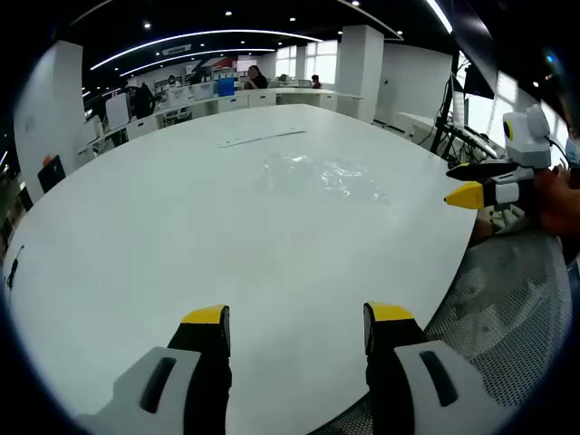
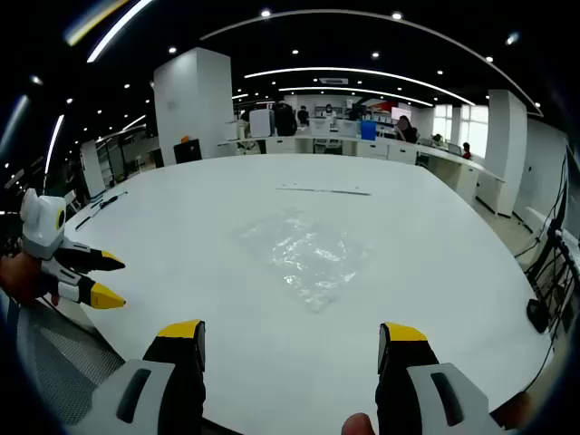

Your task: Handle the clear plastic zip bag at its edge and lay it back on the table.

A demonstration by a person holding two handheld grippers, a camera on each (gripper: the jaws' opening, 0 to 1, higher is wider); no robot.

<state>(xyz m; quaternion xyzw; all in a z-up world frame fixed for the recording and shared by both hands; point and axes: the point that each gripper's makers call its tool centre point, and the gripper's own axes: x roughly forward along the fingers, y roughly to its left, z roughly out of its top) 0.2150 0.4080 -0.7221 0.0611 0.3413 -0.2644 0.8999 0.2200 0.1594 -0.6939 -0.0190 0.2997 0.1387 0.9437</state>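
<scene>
Clear plastic zip bag [image 2: 305, 255] lying flat on the white table [image 2: 435, 272], both grippers held back from it with nothing in them.

In the right gripper view the right gripper [image 2: 292, 344] has its yellow-tipped jaws spread wide over the table's near edge, the bag out ahead of them near the table's middle, crinkled and untouched. The left gripper [image 2: 101, 279] comes in at that view's left edge, just off the table's rim, jaws parted. In the left gripper view its own jaws are likewise spread [image 1: 296, 328] above the table, with the bag [image 1: 324, 178] farther off and the right gripper [image 1: 473, 183] at the table's right edge. A thin pale strip [image 2: 323, 189] lies beyond the bag.
</scene>
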